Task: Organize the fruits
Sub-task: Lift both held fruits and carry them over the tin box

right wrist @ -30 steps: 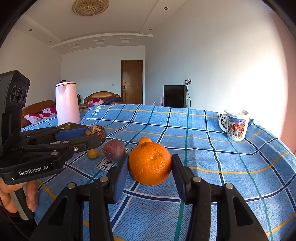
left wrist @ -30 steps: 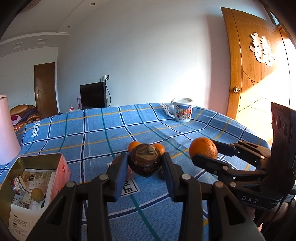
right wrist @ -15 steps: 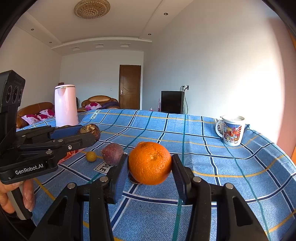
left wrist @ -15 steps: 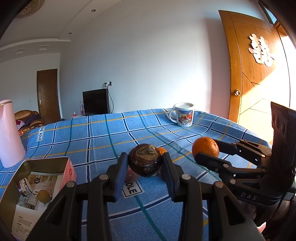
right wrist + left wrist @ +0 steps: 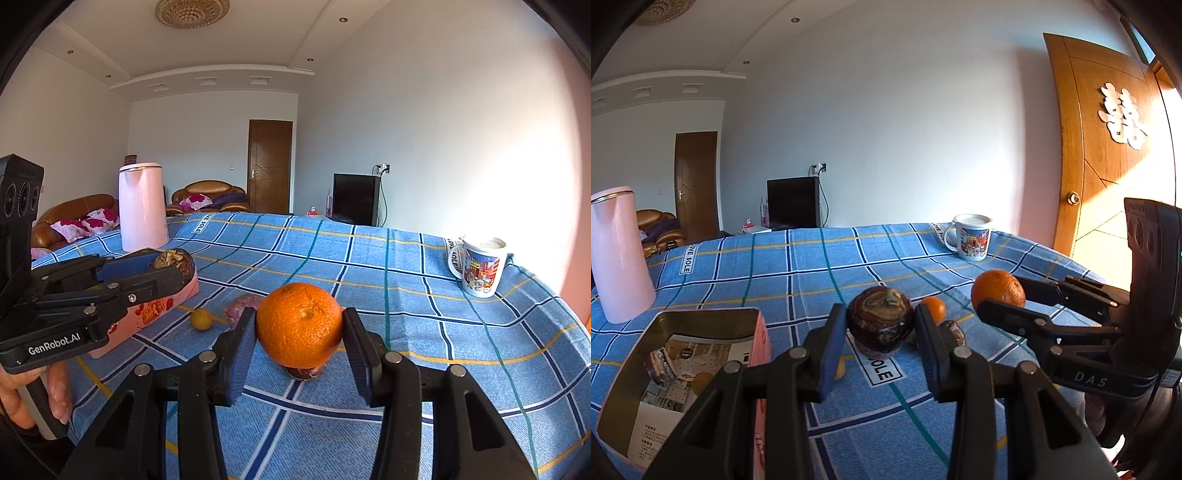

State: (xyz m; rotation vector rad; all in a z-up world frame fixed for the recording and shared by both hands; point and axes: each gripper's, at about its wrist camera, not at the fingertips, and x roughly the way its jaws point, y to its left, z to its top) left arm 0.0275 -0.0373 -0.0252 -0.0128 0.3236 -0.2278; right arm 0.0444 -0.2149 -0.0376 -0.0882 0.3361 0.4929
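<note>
Left gripper (image 5: 881, 325): its fingers (image 5: 833, 336) are pinching a dark brown fruit (image 5: 880, 322) and holding it up above the tabletop (image 5: 812, 266).
Right gripper (image 5: 300, 332): its fingers (image 5: 240, 345) are squeezing a big orange (image 5: 299, 328) from both sides, up in the air.
Tin box (image 5: 639, 373): it is sitting open at 8 o'clock in the left view, with papers and a small yellow fruit (image 5: 701, 380) lying inside.
Small orange (image 5: 933, 308): it is lying on the blue checked cloth just behind the left gripper, at 1 o'clock from the brown fruit.
Purple fruit (image 5: 242, 308): it is resting on the cloth beside a little yellow fruit (image 5: 201, 319), near the pink side of the box.
Mug (image 5: 478, 267): it is standing far off at 2 o'clock.
Pink kettle (image 5: 142, 206): it is standing at 10 o'clock.
</note>
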